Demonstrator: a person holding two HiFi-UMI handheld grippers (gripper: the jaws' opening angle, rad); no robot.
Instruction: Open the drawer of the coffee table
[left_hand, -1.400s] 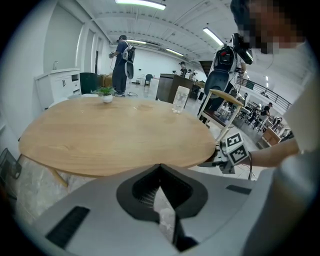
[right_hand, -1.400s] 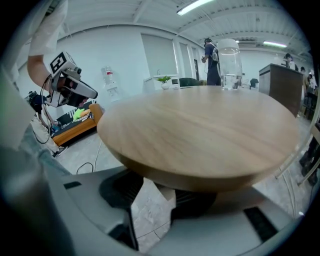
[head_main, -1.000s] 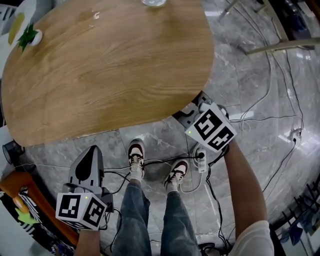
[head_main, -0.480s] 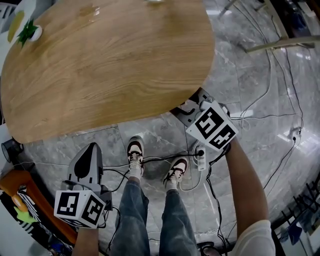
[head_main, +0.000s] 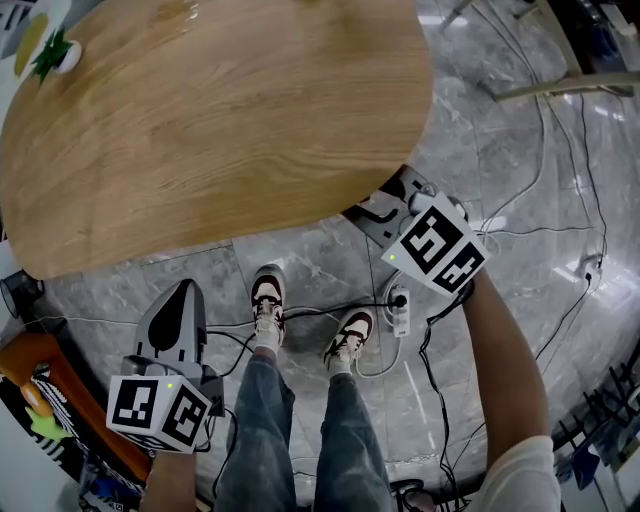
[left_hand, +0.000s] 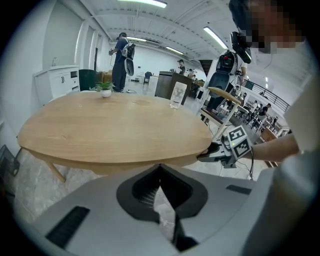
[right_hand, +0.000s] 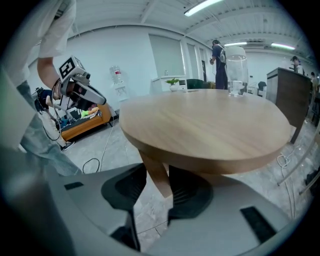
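Head view, entries by descending size.

1. The marble floor is spread under everything and crossed by loose cables.
2. The bench is shown from above as an oval wooden top. One tapered wooden leg is seen beneath it in the right gripper view.
3. The drawer is shown in no view. It is presumed to sit under the top, masked by the overhang.
4. The person's legs are planted just short of the near rim, probably so that the underside can be reached.
5. The right claw is angled down at the bench's right rim, its tips tucked at the overhang, likely so that the drawer can be sought. Its jaws are partly parted and have just been closing a little. Nothing is gripped, and only the leg is seen beyond the gap.
6. The left claw is held low beside the legs, well apart from the bench and clenched on nothing, apparently parked as the spare.
7. The power strip is laid near the right shoe.
8. The potted plant is set at the far rim.
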